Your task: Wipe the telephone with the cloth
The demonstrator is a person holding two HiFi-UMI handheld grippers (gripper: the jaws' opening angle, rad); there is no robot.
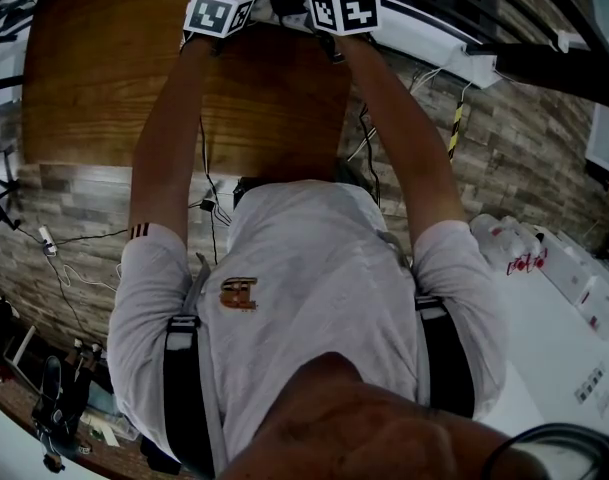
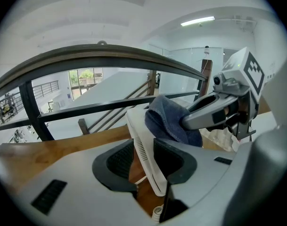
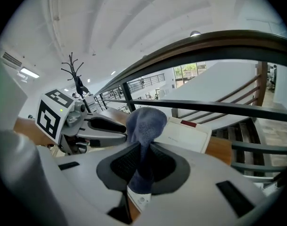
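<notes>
The white telephone (image 2: 142, 147) stands tilted up on edge over the wooden table (image 2: 63, 147), and my left gripper (image 2: 145, 158) is shut on its lower part. The dark blue cloth (image 2: 169, 121) lies bunched against the telephone's upper face. In the right gripper view my right gripper (image 3: 142, 166) is shut on the blue cloth (image 3: 144, 126), with the white telephone (image 3: 185, 134) just behind it. In the head view the left gripper (image 1: 219, 10) and the right gripper (image 1: 344, 8) sit close together at the top edge, their jaws hidden.
A dark metal railing (image 2: 101, 107) runs behind the table's far edge. A coiled cord (image 2: 157, 214) hangs under the telephone. Crumpled white material (image 2: 218, 138) lies to the right. White boxes (image 1: 564, 268) and cables (image 1: 209, 203) sit on the stone-pattern floor.
</notes>
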